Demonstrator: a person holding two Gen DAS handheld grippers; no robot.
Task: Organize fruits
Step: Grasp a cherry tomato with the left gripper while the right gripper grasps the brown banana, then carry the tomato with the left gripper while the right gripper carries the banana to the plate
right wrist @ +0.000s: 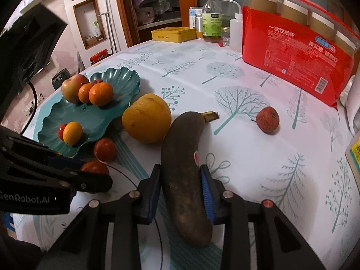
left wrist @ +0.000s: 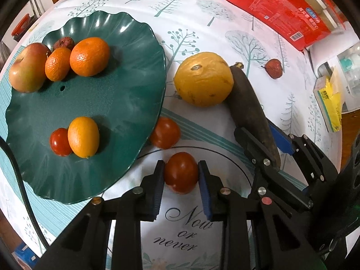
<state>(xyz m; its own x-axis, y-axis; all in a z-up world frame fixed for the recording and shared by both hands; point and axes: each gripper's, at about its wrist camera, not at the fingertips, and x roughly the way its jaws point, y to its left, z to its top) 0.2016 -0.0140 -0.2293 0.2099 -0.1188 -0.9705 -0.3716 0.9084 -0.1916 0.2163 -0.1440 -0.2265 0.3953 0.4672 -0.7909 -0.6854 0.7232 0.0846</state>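
Observation:
A green wavy plate holds an apple, two oranges, a small dark fruit, a kumquat and a small tomato. My left gripper is shut on a red tomato on the tablecloth. My right gripper is shut on a blackened banana. A second tomato lies by the plate's edge. A big yellow citrus touches the banana. A small red wrinkled fruit lies apart on the right.
A red bag of paper cups stands at the back right. Bottles and a yellow tin stand at the far edge. A yellow tissue pack sits at the right edge. The two grippers are close together.

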